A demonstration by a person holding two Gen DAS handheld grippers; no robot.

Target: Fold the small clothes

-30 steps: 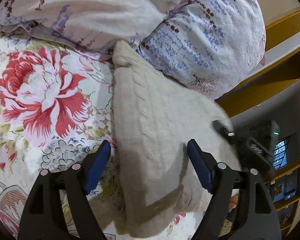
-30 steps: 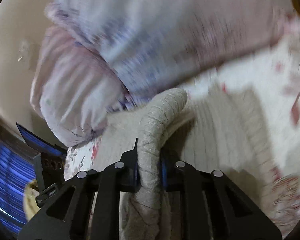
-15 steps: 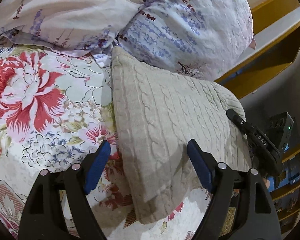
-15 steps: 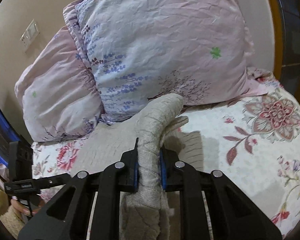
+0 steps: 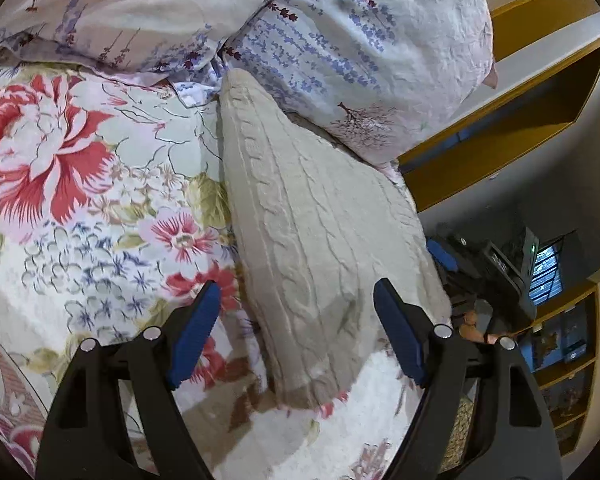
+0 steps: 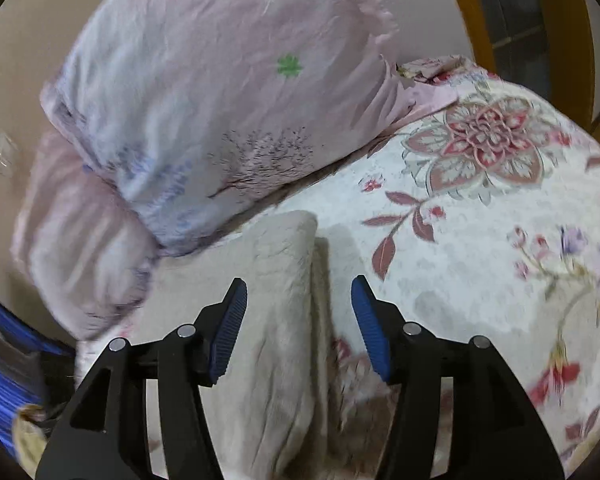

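A beige cable-knit sweater (image 5: 320, 240), already folded into a thick tapering slab, is being shown lying on a floral bedsheet (image 5: 80, 208) printed with large red peonies and blue sprigs. Its narrow far end is tucked against two crinkled cotton pillows (image 5: 360, 40) patterned with lavender stems. The raised rope-like ribs of the knit are being picked out clearly in the left wrist view.

The left gripper (image 5: 296, 320) is being held spread above the near end of the sweater, its ribbed blue pads standing clear on either side and pressing on nothing. The right gripper (image 6: 298, 312) is being held with its jaws parted, having just been opening; a folded edge of the sweater (image 6: 284, 300) lies between and below the blue pads, but is not being pinched.

A yellow wooden shelf unit (image 5: 500, 128) is being cut off at the right of the left view, and its lower compartments hold small items too dim to name. The right wrist view is being smeared by motion, so the pillow prints and sheet pattern are softened. Part of the right gripper (image 5: 484, 264) is seen beyond the sweater's edge, largely hidden.
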